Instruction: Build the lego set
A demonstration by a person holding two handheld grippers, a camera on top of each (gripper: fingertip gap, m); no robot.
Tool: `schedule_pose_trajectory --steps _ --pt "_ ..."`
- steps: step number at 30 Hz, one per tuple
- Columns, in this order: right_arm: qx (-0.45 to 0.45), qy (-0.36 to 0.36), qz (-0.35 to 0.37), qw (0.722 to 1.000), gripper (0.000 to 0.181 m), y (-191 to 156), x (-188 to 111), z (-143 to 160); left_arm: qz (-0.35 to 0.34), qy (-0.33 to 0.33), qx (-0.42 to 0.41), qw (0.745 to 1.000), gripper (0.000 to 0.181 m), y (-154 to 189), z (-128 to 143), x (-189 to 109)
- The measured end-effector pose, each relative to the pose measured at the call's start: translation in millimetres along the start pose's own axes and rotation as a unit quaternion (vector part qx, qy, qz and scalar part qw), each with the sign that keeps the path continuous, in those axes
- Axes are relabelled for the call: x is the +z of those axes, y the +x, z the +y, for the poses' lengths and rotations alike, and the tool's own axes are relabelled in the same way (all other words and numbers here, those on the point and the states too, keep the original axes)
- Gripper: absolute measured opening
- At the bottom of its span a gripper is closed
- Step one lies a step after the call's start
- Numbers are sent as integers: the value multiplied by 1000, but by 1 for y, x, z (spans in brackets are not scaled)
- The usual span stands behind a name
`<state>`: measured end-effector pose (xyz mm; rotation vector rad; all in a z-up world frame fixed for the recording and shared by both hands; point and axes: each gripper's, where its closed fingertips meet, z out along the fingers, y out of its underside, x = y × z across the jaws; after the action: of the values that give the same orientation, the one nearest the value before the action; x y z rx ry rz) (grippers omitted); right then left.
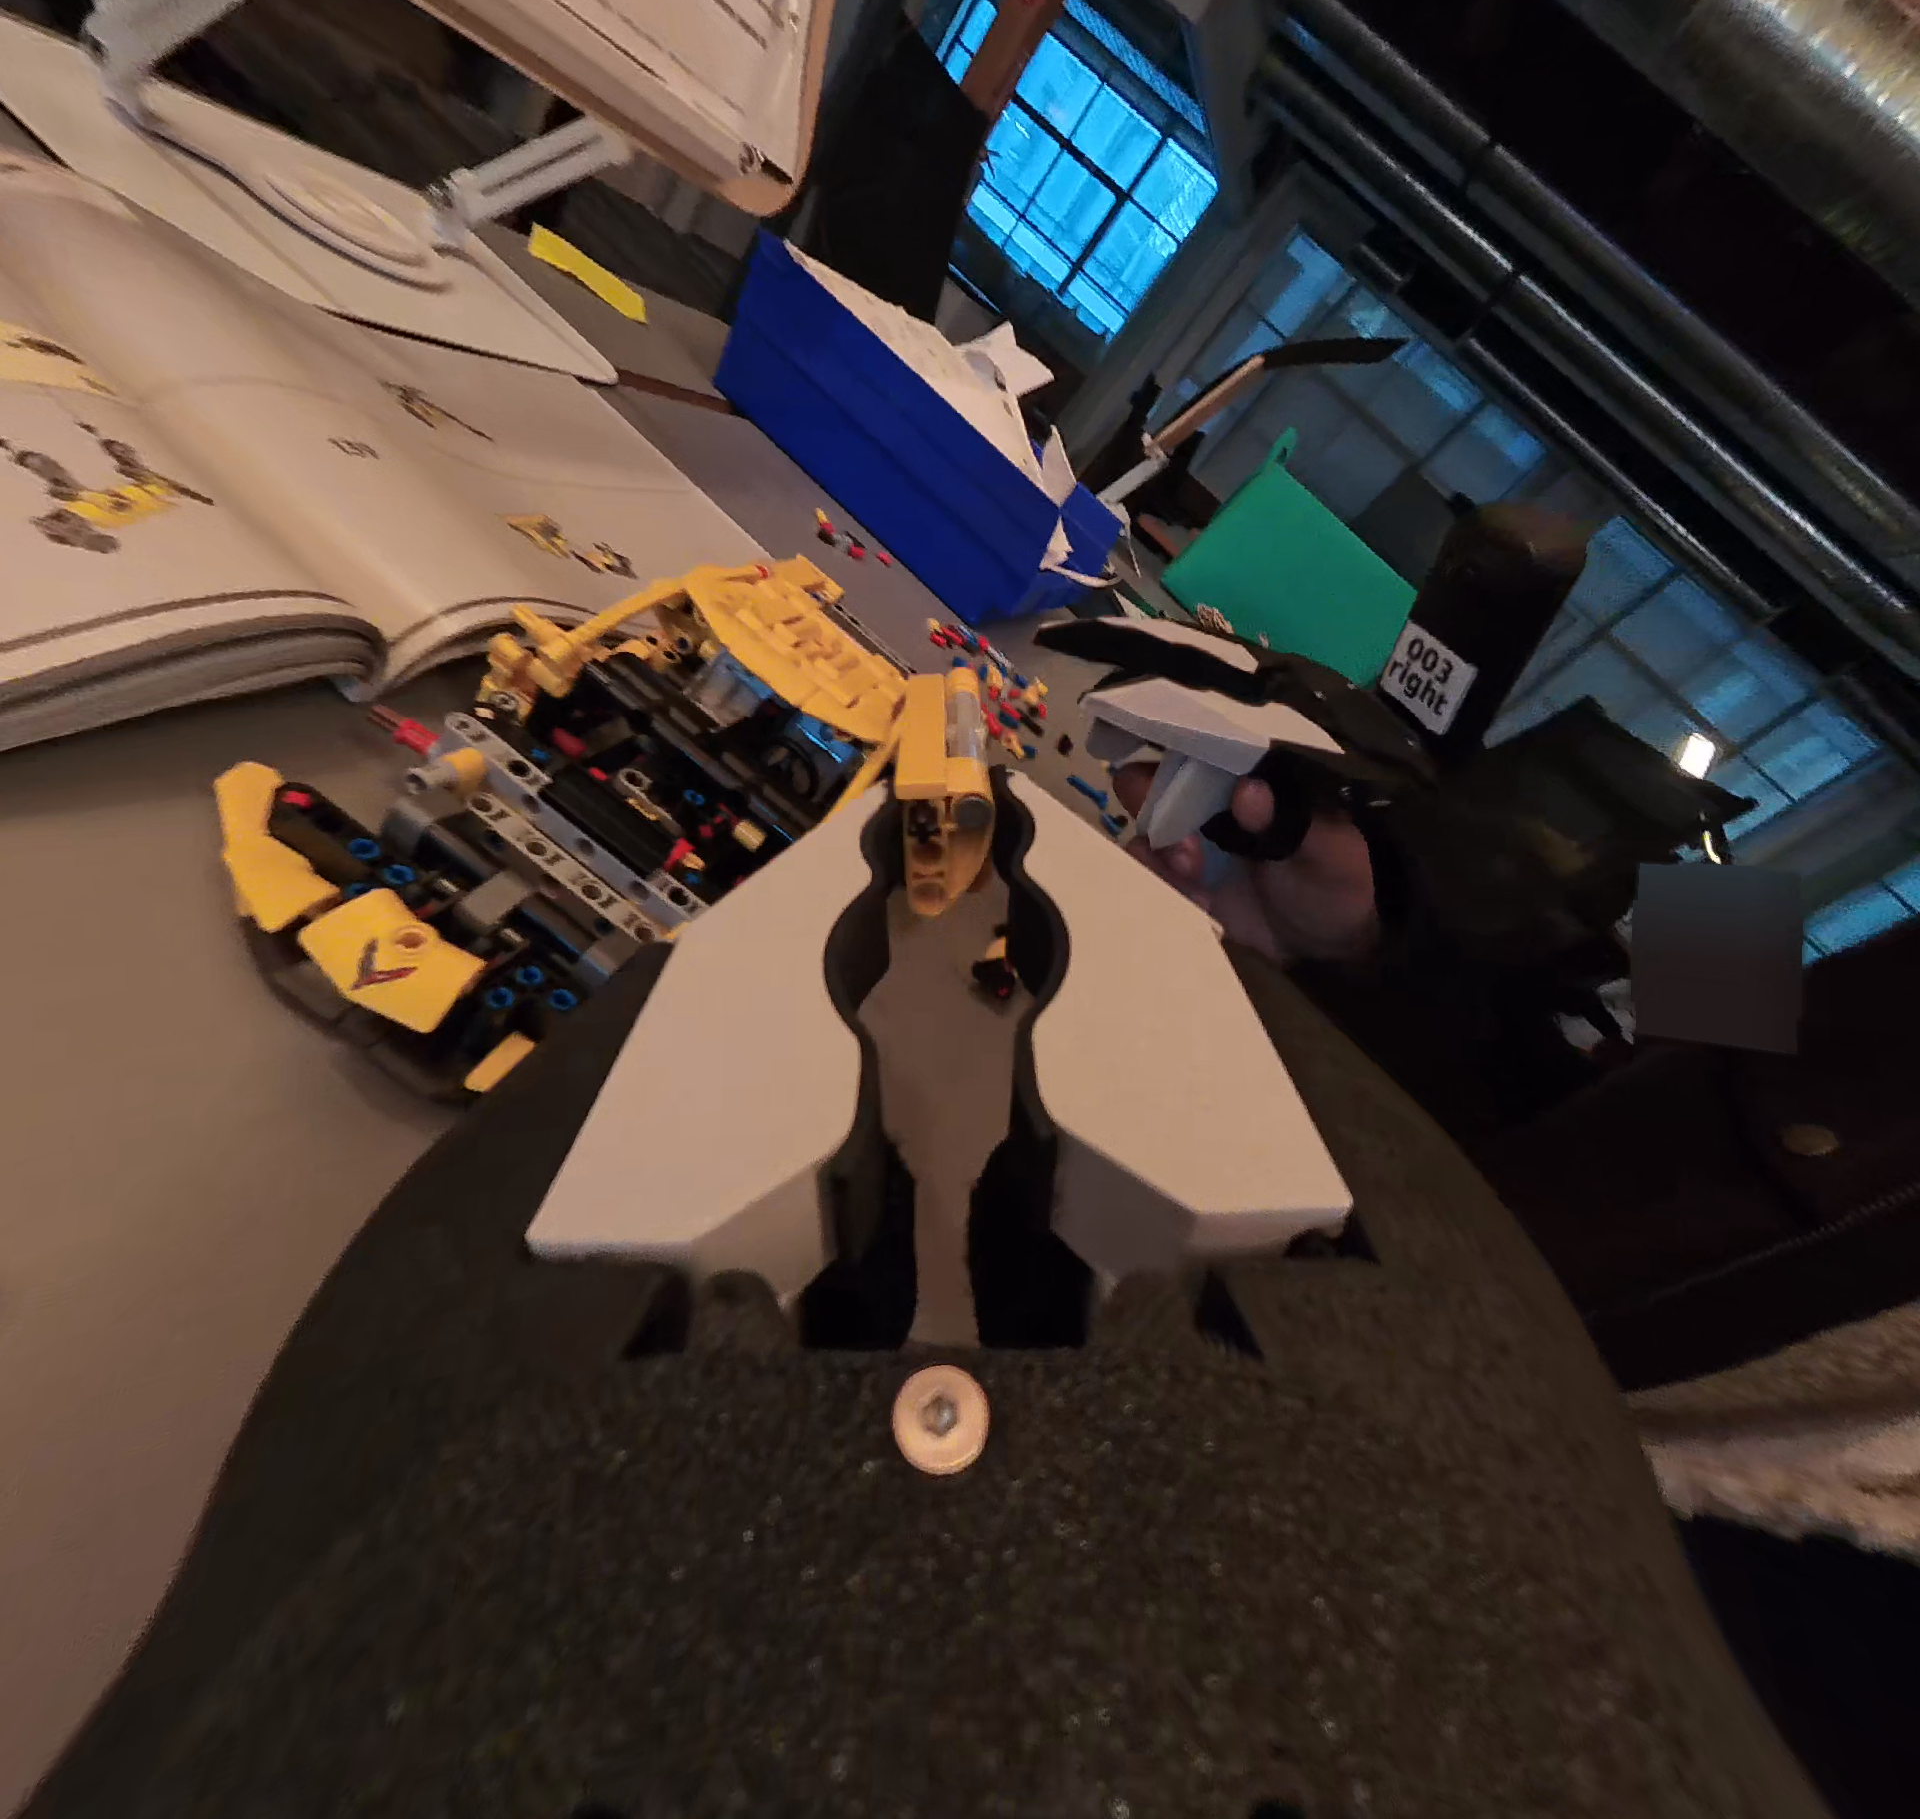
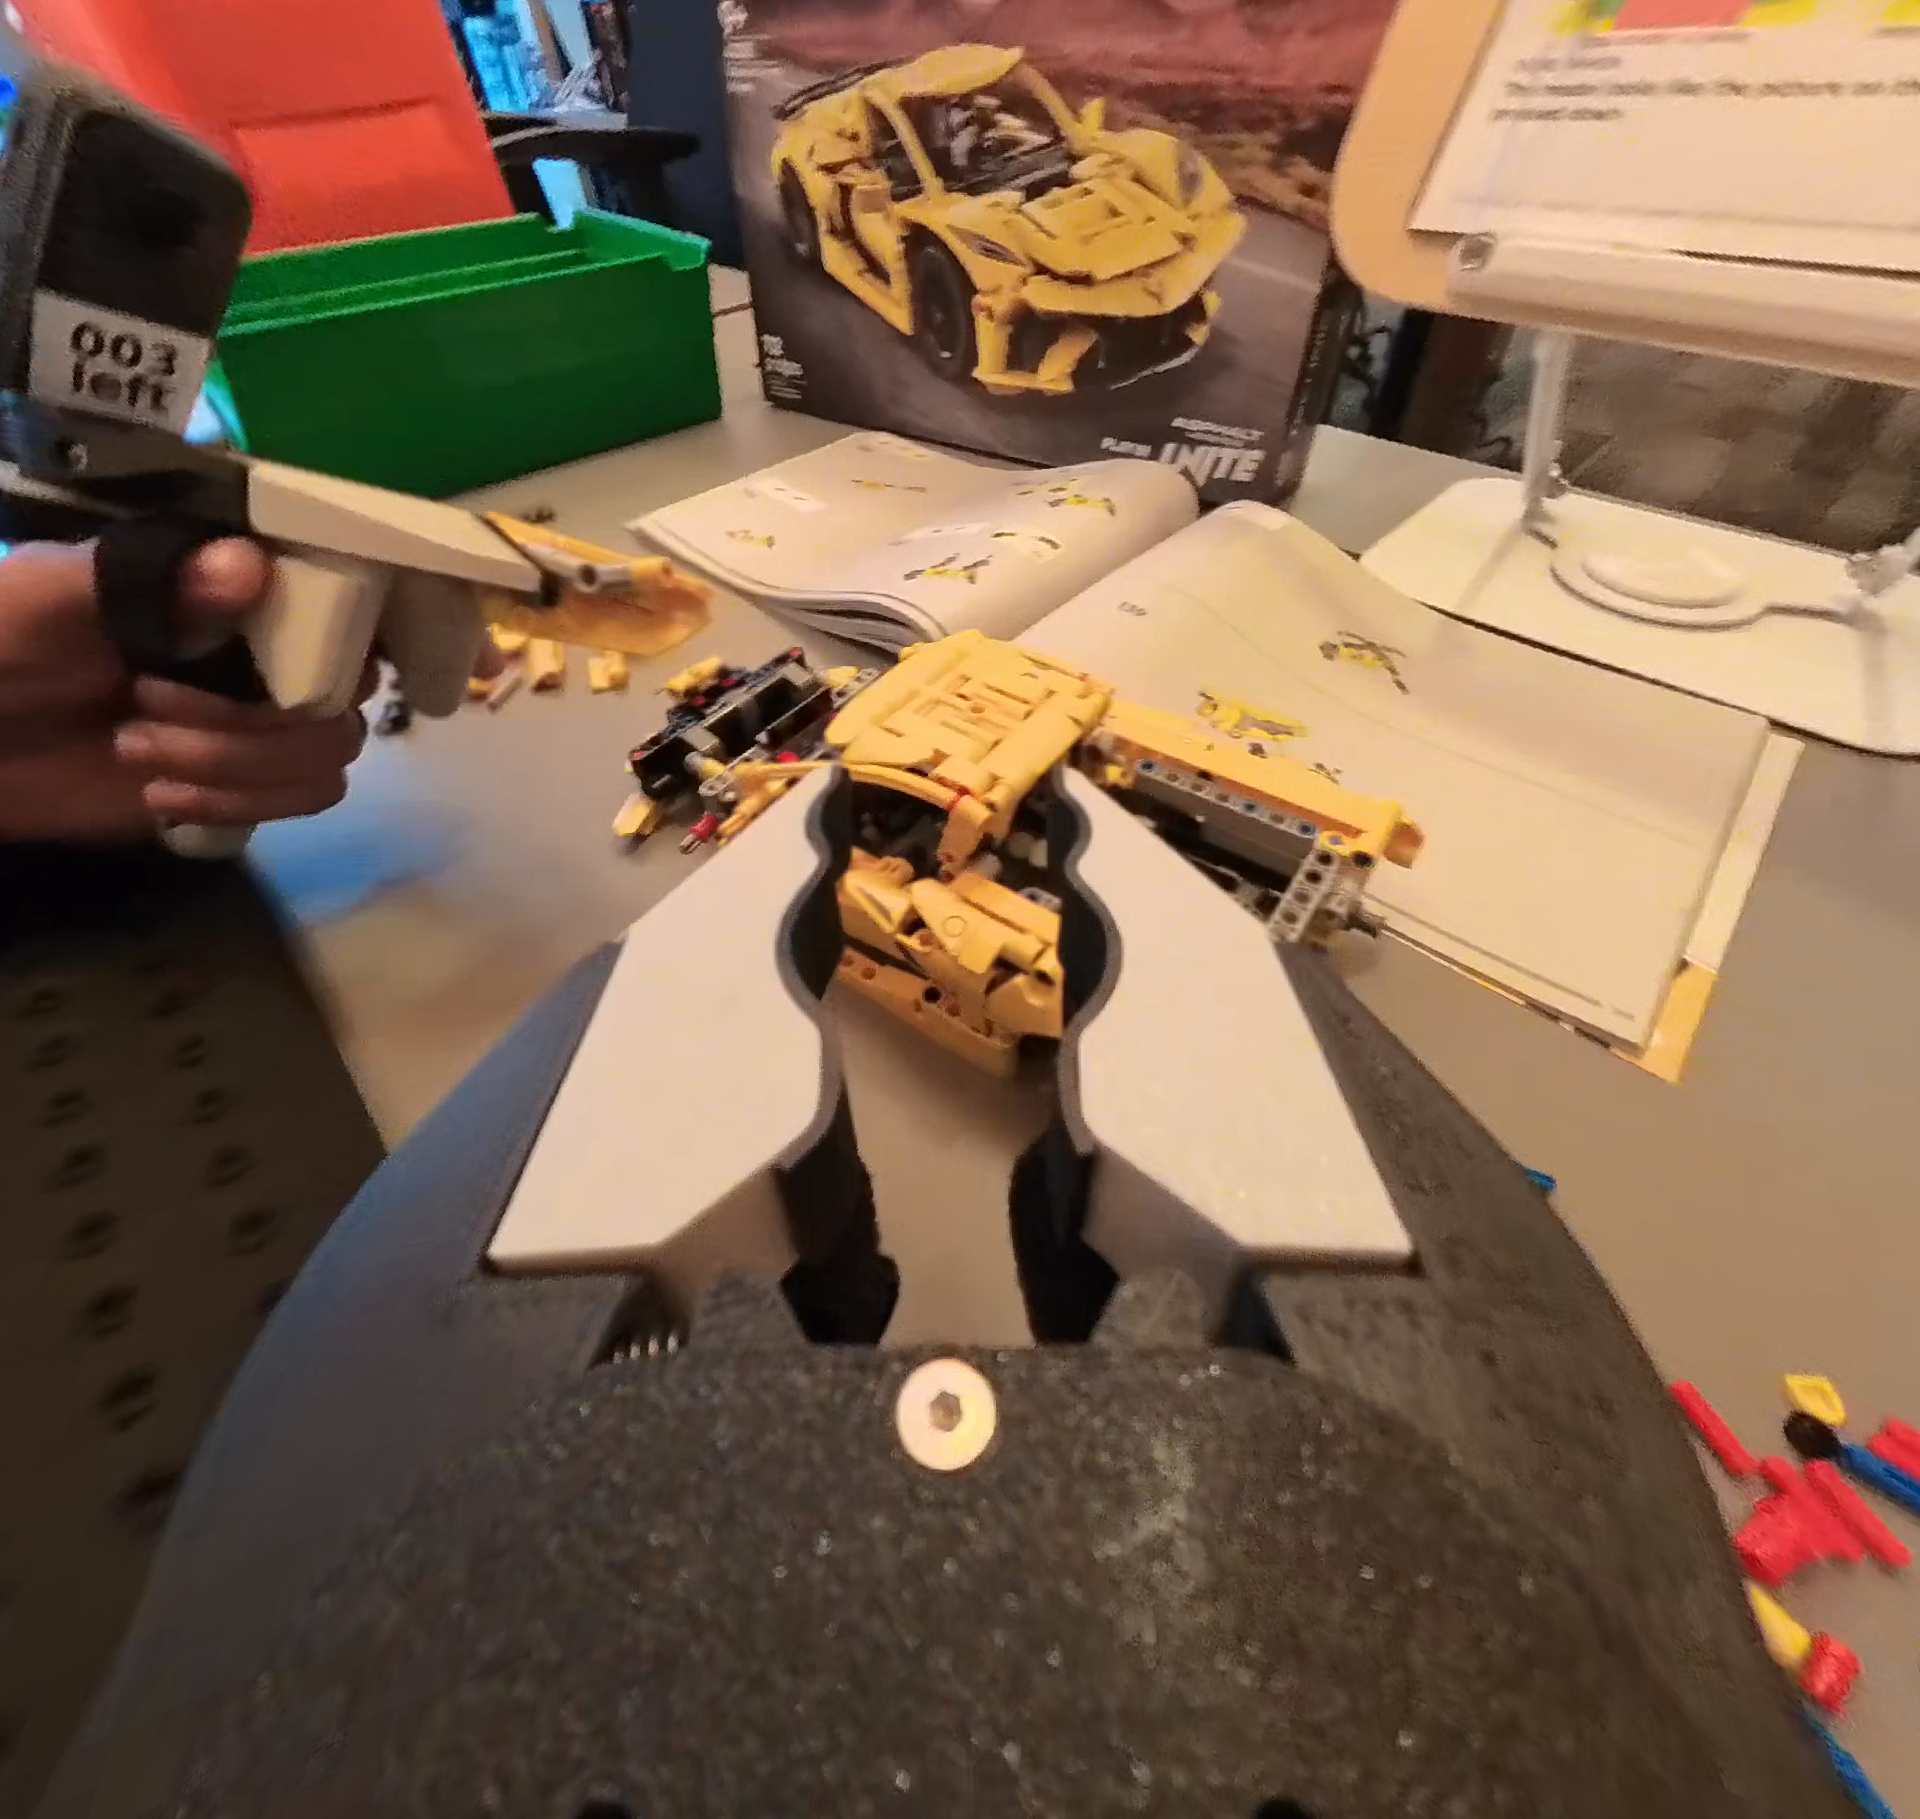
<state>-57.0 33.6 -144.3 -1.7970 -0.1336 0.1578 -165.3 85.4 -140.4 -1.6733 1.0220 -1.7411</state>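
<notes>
Now clamping a small yellow piece (image 1: 943,813) in the left tongs (image 1: 940,834); right tongs (image 2: 948,896) spread wide around the yellow car (image 2: 966,730), just beyond the booklet (image 2: 1299,730).

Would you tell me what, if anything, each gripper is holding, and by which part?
The left gripper pinches a small yellow-and-grey lego piece by its lower end. The right gripper is open, holding nothing, above the yellow car.
</notes>
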Motion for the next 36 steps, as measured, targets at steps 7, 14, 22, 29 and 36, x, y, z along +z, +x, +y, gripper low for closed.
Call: schedule_pose_trajectory --steps 7,14,22,29,36 --pt "20 -6 10 1000 32 9 1 4 1 49 -66 997 15 -13 -15 -10" --pt "-41 -30 16 999 29 1 6 12 1 67 -89 994 16 -19 -20 -15" --pt "-19 -27 22 999 28 6 5 12 -5 61 -100 993 15 -23 -16 -14" --pt "32 -20 89 995 29 40 -4 11 -135 56 80 986 15 -30 -24 -21" --pt "60 -19 97 993 33 48 -6 13 -152 45 133 978 15 -25 -23 -18"
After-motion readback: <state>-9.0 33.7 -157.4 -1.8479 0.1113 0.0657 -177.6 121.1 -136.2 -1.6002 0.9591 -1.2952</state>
